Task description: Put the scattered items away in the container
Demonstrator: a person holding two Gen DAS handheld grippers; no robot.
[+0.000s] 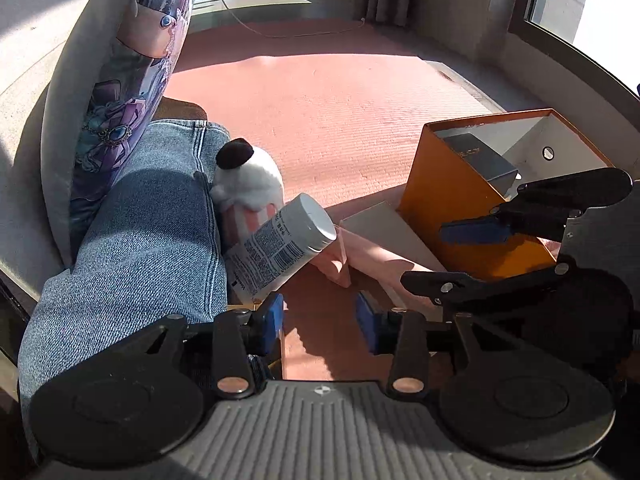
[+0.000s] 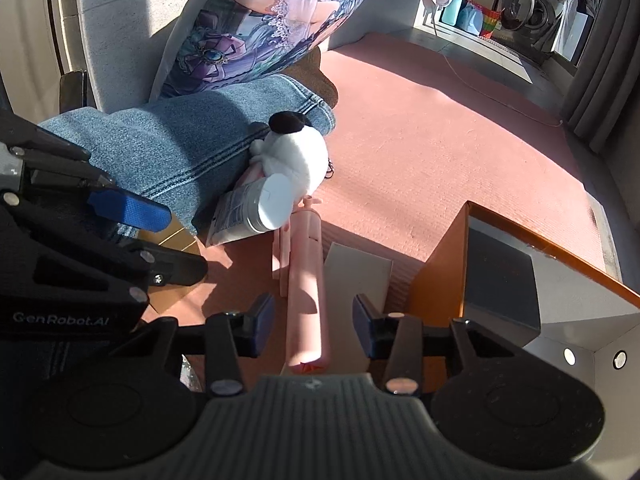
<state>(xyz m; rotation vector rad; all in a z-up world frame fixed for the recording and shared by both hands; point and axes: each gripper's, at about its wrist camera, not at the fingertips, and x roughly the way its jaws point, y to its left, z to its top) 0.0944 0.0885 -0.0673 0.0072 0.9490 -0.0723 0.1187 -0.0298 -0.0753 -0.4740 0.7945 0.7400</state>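
Left wrist view: your left gripper (image 1: 320, 320) has jaws apart over bare mat, nothing between; the white barcode-labelled bottle (image 1: 286, 244) lies tilted far-left against the jeans. Right wrist view: your right gripper (image 2: 314, 320) straddles the pink tube (image 2: 306, 280), pads not touching; orange box (image 2: 440, 276) right.

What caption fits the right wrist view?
Right gripper, jaws open, straddles a pink tube beside the orange box.

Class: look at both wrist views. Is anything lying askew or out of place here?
Yes. The white tube lies tilted, propped against the denim leg, under the plush toy, not in the orange box.
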